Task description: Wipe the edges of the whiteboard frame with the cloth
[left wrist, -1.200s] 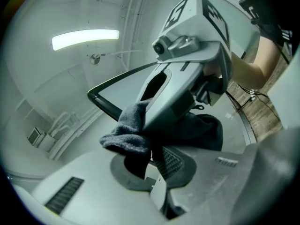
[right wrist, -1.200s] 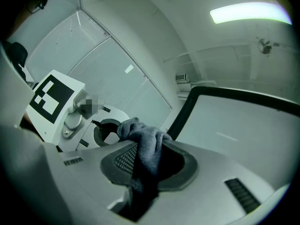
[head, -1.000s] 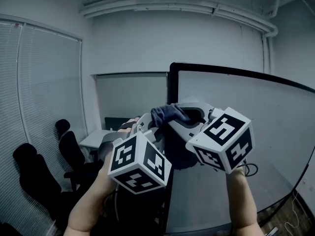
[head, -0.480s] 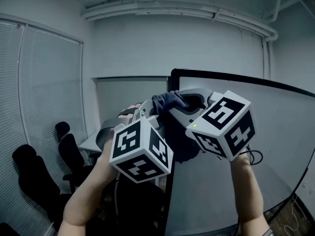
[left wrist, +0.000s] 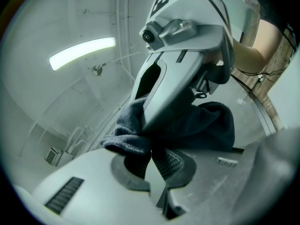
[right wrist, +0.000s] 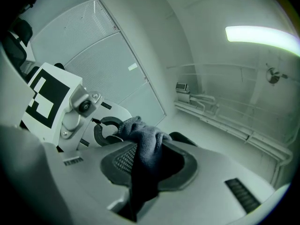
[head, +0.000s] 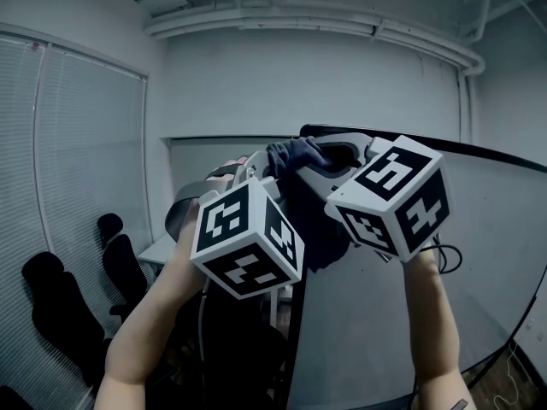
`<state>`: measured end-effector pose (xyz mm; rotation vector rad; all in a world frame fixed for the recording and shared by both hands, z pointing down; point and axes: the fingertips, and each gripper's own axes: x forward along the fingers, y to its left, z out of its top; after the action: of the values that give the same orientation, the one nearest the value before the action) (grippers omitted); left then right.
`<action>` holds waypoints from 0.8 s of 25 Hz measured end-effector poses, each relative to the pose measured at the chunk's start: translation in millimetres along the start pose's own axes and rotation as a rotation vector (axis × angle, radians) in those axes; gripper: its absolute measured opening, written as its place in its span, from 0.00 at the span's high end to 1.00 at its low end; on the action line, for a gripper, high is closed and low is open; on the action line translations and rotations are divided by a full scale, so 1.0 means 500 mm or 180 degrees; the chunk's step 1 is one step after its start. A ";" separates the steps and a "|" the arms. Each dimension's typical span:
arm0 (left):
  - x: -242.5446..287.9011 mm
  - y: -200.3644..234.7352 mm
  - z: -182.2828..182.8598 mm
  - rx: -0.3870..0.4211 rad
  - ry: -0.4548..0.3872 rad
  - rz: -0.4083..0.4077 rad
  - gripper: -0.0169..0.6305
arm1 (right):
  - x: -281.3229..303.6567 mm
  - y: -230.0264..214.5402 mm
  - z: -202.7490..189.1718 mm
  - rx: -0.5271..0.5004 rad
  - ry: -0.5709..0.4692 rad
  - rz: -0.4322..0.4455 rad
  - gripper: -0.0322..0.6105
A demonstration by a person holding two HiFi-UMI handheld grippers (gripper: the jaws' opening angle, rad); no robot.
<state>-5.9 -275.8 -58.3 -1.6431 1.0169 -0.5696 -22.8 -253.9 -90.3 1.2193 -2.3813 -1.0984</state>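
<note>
In the head view we see office chairs point(head: 120, 254) at 8 o'clock. The left gripper point(head: 252, 167) and right gripper point(head: 335, 156) block the whiteboard frame point(head: 487, 149) corner, where the dark cloth point(head: 295, 154) bunches. In the left gripper view, its jaws pinch the rumpled cloth. In the right gripper view, its jaws clamp it too, with a ceiling light point(right wrist: 262, 36) at 2 o'clock.

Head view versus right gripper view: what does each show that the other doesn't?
Only the head view shows the whiteboard frame and the office chairs by the blinds. Only the right gripper view shows the lit ceiling light and the right gripper with its jaws shut on the cloth. Both show that dark cloth and the left gripper close against it.
</note>
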 end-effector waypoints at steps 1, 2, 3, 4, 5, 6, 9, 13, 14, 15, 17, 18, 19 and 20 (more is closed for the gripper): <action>0.002 0.003 0.001 0.0006 -0.0002 0.0013 0.95 | 0.000 -0.003 0.002 -0.0018 -0.0007 -0.0016 0.80; 0.004 0.005 0.002 0.0007 -0.0004 0.0023 0.95 | 0.001 -0.005 0.002 -0.0036 -0.0012 -0.0025 0.80; 0.007 0.007 0.002 0.0005 -0.0005 0.0031 0.95 | 0.001 -0.007 0.001 -0.0052 -0.0014 -0.0028 0.80; 0.010 0.007 0.003 0.0003 -0.0004 0.0039 0.95 | 0.001 -0.008 0.000 -0.0064 -0.0016 -0.0026 0.80; 0.012 0.009 0.004 0.0004 -0.0002 0.0048 0.95 | 0.000 -0.009 -0.001 -0.0074 -0.0017 -0.0025 0.80; 0.014 0.011 0.004 0.0006 0.0000 0.0057 0.95 | -0.001 -0.009 -0.001 -0.0083 -0.0020 -0.0026 0.80; 0.016 0.023 0.004 0.0022 0.0010 0.0090 0.95 | -0.003 -0.010 0.010 -0.0130 -0.0034 -0.0058 0.80; 0.007 0.036 0.000 0.0041 -0.0016 0.0145 0.95 | 0.001 -0.004 0.026 -0.0200 -0.0060 -0.0143 0.80; 0.004 0.035 0.000 0.0042 -0.0024 0.0155 0.95 | 0.001 -0.002 0.026 -0.0224 -0.0055 -0.0165 0.80; 0.002 0.033 0.000 0.0038 -0.0031 0.0155 0.95 | -0.001 0.000 0.027 -0.0252 -0.0044 -0.0184 0.80; -0.003 0.028 0.003 0.0015 -0.0043 0.0133 0.95 | -0.004 0.004 0.027 -0.0290 -0.0014 -0.0200 0.80; -0.006 0.025 0.002 0.0002 -0.0048 0.0115 0.95 | -0.005 0.008 0.027 -0.0295 0.0002 -0.0194 0.80; -0.009 0.020 -0.001 -0.0010 -0.0051 0.0097 0.95 | -0.004 0.014 0.025 -0.0298 0.0019 -0.0184 0.80; -0.011 0.015 -0.007 -0.0018 -0.0052 0.0083 0.95 | -0.002 0.020 0.022 -0.0307 0.0039 -0.0178 0.80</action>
<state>-13.9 -273.4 -63.7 -1.6348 1.0272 -0.5357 -34.0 -244.0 -90.5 1.2626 -2.2697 -1.2044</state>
